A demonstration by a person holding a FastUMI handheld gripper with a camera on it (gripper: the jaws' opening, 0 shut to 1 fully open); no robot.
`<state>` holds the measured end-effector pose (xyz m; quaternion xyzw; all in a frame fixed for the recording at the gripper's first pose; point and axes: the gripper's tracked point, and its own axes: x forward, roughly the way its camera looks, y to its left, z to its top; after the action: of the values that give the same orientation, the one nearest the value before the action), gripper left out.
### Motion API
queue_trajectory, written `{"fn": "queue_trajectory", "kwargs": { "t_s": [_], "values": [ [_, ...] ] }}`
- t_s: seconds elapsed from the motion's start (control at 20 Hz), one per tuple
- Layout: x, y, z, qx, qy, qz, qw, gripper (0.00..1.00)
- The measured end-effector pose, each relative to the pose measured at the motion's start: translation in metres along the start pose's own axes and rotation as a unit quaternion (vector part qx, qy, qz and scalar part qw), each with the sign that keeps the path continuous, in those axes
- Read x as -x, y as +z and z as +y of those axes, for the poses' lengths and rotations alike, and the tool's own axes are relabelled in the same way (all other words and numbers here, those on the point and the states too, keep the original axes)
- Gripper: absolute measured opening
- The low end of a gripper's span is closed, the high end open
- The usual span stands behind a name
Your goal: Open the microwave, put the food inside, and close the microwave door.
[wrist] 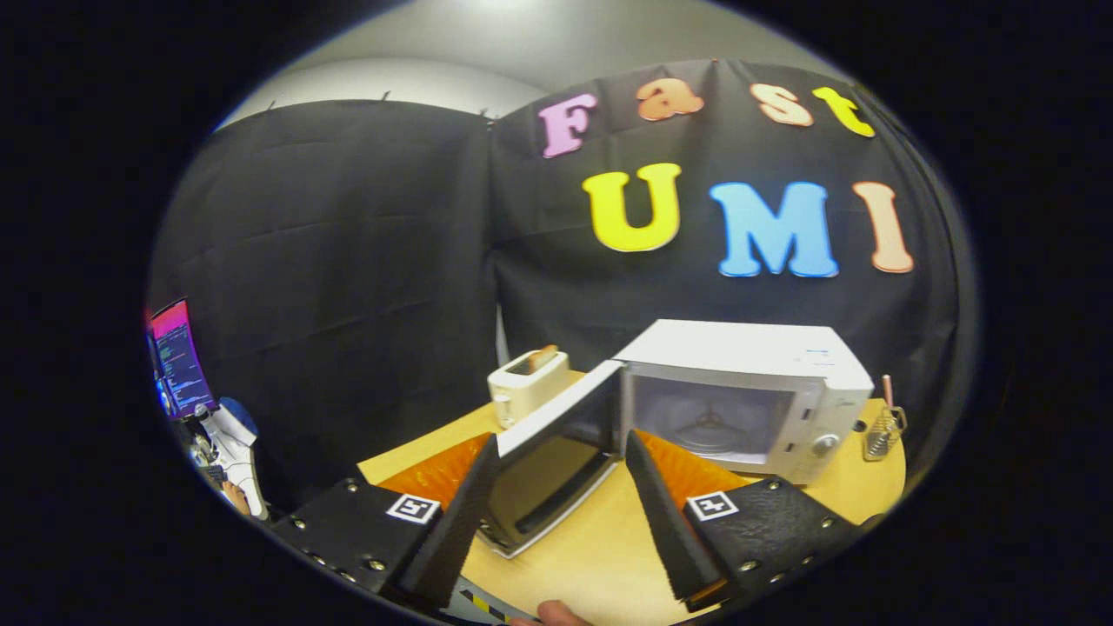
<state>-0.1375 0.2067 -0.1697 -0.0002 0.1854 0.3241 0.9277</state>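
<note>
- room: black cloth wall behind everything; pale grey ceiling above it; one lit monitor well off to the left of the table
- surface: one round light-wood table; bare wood between the fingers and just ahead of them
- one white microwave on the far right part of the table; cavity open, turntable ring visible inside; one dial on its front panel at the right
- one microwave door swung wide open to the left, hinged at the cavity's left side; its lower edge sits between the fingers, close to the left one
- one white toaster behind the door, left of the microwave; one slice of toast stands in its slot, top poking out; that is the food, not yet in the microwave
- one small metal wire utensil at the table's right edge, just beside the microwave; cannot tell what kind
- one gripper; two black fingers spread apart, holding nothing; orange behind each
- one fingertip of a person at the near table edge, between the fingers
</note>
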Motion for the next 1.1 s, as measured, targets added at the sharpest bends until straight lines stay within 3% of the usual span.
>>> {"fn": "queue_trajectory", "kwargs": {
  "t_s": [0.05, 0.2, 0.45, 0.65, 1.0, 1.05, 1.1],
  "values": [
    [0.011, -0.006, -0.031, -0.013, -0.03, 0.007, 0.999, 0.98],
    [0.041, -0.034, -0.128, -0.048, -0.124, 0.037, 0.99, 0.98],
    [0.079, -0.089, -0.223, -0.133, -0.203, 0.085, 0.966, 0.96],
    [0.084, -0.137, -0.244, -0.2, -0.199, 0.127, 0.951, 0.96],
    [0.071, -0.195, -0.24, -0.247, -0.175, 0.193, 0.933, 0.92],
    [0.071, -0.198, -0.24, -0.255, -0.172, 0.198, 0.931, 0.79],
    [0.068, -0.203, -0.24, -0.259, -0.171, 0.203, 0.929, 0.77]
  ]
}}
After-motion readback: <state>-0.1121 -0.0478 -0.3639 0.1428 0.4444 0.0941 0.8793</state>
